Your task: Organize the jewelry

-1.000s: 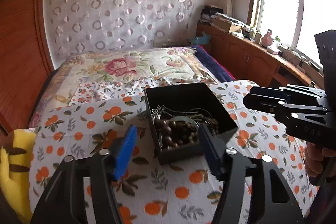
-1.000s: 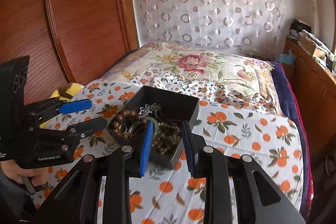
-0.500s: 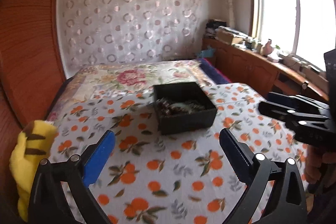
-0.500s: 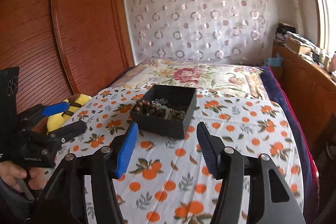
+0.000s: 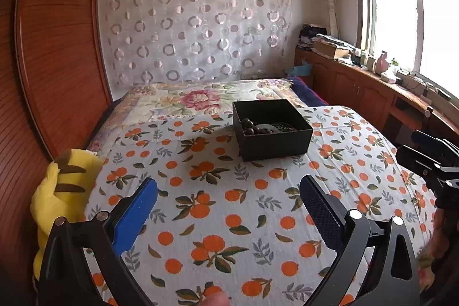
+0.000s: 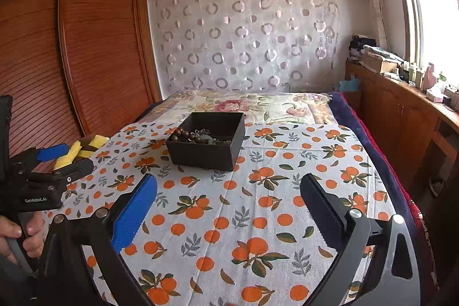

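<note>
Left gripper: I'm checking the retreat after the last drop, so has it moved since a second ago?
Yes. The left gripper has backed away from the black box, which now sits farther up the orange-print cloth; jaws open, empty.

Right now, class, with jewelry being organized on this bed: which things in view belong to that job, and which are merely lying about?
Belong to the job:
- black box
- brown bead bracelets inside it
- silver chain inside it
- left gripper, open, empty
- right gripper, open, empty

Lying about:
- yellow plush toy
- orange-print cloth
- pink figurine on the window ledge
</note>
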Action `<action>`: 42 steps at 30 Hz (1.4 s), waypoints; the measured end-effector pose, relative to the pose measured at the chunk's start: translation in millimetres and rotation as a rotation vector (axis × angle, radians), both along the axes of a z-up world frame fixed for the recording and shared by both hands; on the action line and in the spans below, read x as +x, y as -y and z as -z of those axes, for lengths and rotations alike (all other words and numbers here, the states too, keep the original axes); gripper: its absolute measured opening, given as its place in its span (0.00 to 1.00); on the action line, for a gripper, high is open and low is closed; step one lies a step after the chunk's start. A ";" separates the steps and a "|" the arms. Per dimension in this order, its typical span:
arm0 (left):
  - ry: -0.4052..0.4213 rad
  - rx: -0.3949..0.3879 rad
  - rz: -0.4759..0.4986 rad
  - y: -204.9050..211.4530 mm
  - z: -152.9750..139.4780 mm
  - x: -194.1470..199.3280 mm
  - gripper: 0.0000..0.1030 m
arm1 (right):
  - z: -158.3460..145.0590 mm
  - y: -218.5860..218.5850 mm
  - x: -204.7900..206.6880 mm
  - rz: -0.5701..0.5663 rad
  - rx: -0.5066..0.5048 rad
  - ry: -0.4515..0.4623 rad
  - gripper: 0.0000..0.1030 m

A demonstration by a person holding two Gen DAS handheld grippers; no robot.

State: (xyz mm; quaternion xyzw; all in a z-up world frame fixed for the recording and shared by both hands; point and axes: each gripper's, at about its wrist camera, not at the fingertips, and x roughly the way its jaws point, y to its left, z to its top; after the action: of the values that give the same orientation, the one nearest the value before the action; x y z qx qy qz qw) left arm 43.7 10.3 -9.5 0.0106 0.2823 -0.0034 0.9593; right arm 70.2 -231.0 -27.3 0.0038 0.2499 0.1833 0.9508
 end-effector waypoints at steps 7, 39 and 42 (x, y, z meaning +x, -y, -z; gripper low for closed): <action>0.011 0.003 -0.002 2.1 1.7 -5.4 0.93 | 5.5 0.3 0.1 0.007 0.006 -0.005 0.98; 0.044 -0.008 -0.016 2.8 -9.5 -14.8 0.93 | -1.3 -4.7 -8.4 0.015 0.008 0.023 0.98; 0.046 -0.004 -0.017 3.3 -10.3 -15.5 0.93 | -1.1 -5.0 -8.4 0.016 0.006 0.022 0.98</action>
State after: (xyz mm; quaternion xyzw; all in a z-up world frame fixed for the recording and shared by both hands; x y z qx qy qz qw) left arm 28.2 7.0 0.8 0.0062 0.2602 0.0043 0.9655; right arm 61.8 -226.1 -26.2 0.0066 0.2389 0.1766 0.9548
